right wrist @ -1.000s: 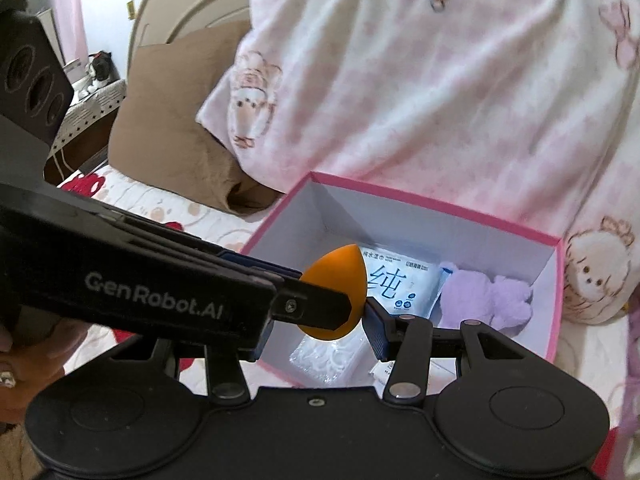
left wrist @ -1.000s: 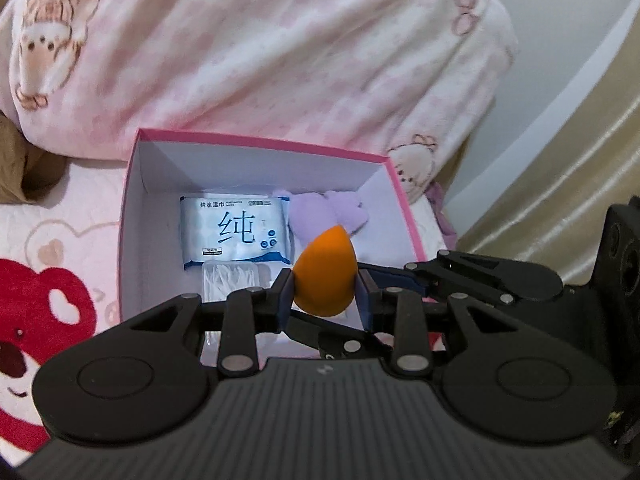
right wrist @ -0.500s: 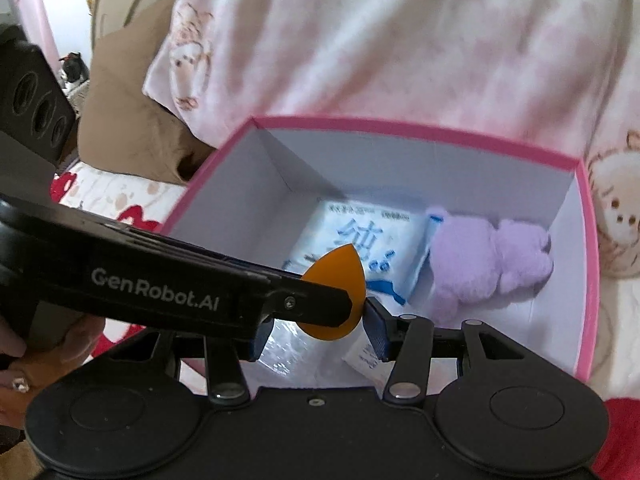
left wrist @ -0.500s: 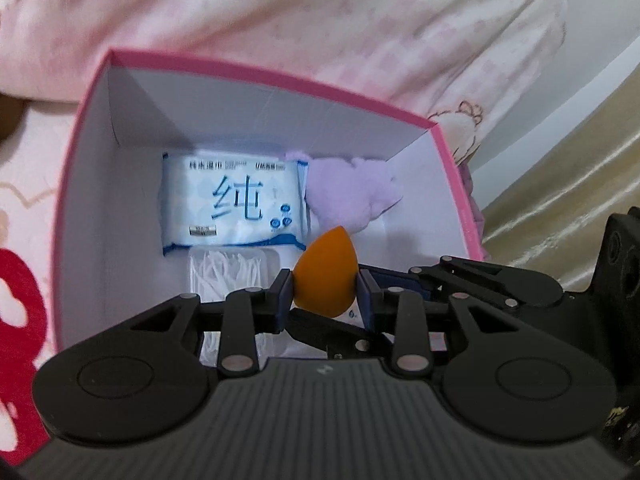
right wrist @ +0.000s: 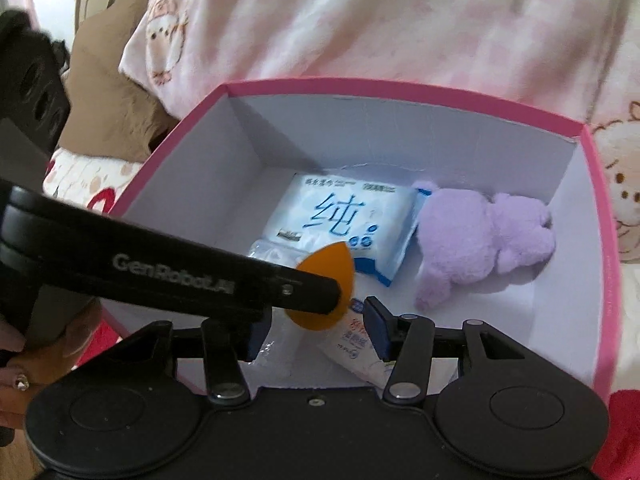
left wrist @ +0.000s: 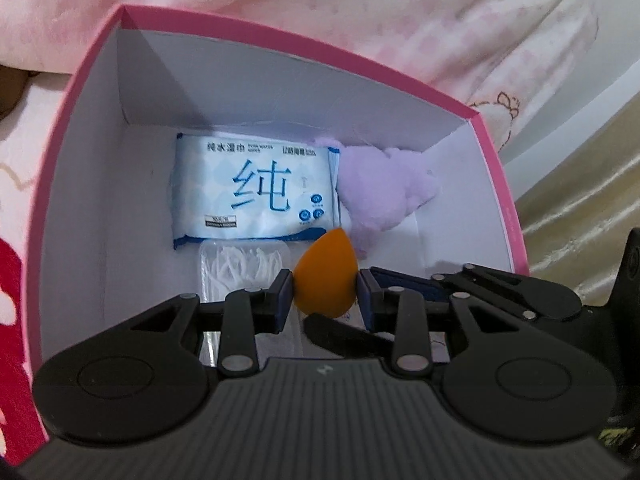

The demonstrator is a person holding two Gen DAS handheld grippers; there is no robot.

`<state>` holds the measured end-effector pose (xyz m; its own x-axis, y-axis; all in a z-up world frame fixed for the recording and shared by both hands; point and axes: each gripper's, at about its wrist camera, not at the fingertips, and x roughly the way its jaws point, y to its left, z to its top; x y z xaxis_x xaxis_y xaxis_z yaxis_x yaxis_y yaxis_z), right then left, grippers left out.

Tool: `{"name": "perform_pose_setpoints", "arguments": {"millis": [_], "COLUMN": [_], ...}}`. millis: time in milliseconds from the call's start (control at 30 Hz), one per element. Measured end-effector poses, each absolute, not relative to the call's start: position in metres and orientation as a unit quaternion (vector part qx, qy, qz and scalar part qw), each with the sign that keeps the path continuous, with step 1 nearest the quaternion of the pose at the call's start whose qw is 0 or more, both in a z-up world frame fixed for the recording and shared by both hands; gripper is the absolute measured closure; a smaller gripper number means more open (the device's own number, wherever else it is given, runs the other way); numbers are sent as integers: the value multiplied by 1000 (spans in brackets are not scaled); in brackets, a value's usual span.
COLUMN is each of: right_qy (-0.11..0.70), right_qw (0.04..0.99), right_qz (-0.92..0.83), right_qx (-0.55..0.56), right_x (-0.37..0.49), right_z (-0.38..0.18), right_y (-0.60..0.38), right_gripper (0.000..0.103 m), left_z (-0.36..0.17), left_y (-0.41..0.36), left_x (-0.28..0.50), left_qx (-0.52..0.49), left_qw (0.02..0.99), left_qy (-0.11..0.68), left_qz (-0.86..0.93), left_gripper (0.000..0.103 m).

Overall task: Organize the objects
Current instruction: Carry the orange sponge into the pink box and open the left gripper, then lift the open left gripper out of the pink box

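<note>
Orange foam is what the left tool (left wrist: 325, 289) is clamping: the teardrop-shaped makeup sponge (left wrist: 326, 276) is sitting pinched between its two blue pads. Compared with a second ago, both tools are now hanging much lower and closer to the pink box (left wrist: 496, 168), whose white interior is filling most of each view where earlier its whole outline and the bedding around it were showing. The sponge is now hovering inside the box's opening, above the near part of the floor, over the clear packet of cotton swabs (left wrist: 240, 264) and just in front of the wet wipes pack (left wrist: 256, 196). A purple plush toy (right wrist: 480, 236) is lying at the right, and a small white tube (right wrist: 356, 344) is resting under the right tool (right wrist: 316, 328). That right tool's jaws are opening at this moment; they are standing either side of the sponge and the left tool's finger, with no pad visibly pressing on either.

Judging by this, the carry is nearly over and the placing step is at hand: the left tool only needs to let go over free floor.
</note>
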<state>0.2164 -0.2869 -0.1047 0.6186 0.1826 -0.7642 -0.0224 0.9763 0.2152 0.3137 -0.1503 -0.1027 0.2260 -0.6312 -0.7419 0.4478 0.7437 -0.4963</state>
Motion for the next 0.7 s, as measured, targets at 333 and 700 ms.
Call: {"name": "perform_pose_setpoints", "arguments": {"millis": [333, 700], "right_qy": [415, 403], "right_qw": [901, 903], "right_qz": [62, 37], "right_qx": [112, 141], "right_x": [204, 192], "right_z": [-98, -91], "right_y": [-294, -301], "right_gripper": [59, 71], "left_z": [-93, -69], "left_y": [-143, -134], "left_x": [316, 303], "left_qx": [-95, -62], "left_qw": [779, 797], "left_qy": [511, 510], "left_qz": [-352, -318], "left_gripper": [58, 30]}}
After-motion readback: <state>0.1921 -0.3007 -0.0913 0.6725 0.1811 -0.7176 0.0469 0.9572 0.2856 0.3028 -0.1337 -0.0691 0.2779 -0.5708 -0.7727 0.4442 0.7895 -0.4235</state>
